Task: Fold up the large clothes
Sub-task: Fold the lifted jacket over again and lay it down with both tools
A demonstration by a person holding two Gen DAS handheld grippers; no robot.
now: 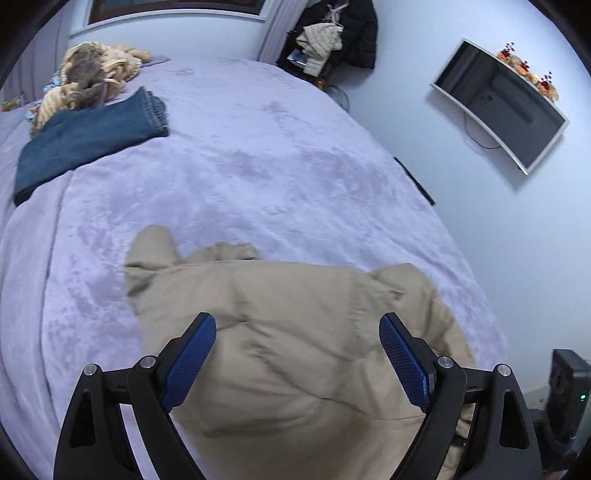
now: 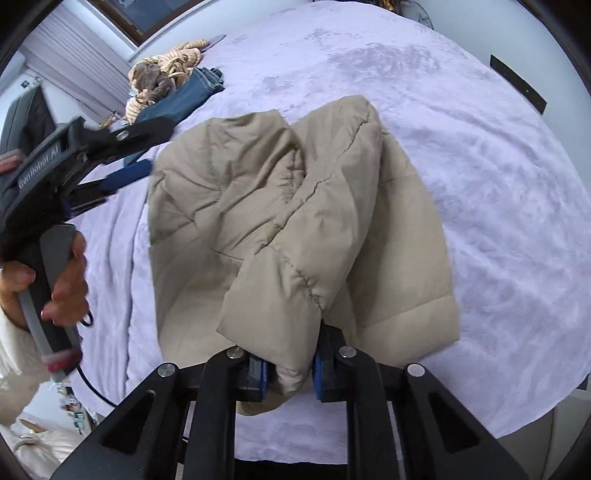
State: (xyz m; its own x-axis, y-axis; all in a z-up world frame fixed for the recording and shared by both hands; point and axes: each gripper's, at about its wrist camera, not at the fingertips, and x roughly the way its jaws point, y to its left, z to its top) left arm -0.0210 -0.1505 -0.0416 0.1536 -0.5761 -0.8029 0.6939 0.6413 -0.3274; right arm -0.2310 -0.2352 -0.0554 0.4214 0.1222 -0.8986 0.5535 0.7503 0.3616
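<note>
A beige puffer jacket (image 2: 266, 206) lies partly folded on the lilac bed cover (image 2: 480, 155). My right gripper (image 2: 290, 373) is shut on the cuff of a jacket sleeve (image 2: 273, 310), which it holds over the jacket body. My left gripper (image 1: 297, 350) is open and empty, hovering just above the jacket (image 1: 295, 332). In the right wrist view the left gripper (image 2: 144, 151) shows at the jacket's left edge, held by a hand (image 2: 62, 273).
Folded blue jeans (image 1: 88, 136) and a heap of tan clothes (image 1: 92, 74) lie at the bed's far left. A wall TV (image 1: 502, 107) hangs at the right. Coats (image 1: 332, 33) hang beyond the bed. The bed's near edge (image 2: 332, 454) is just below my right gripper.
</note>
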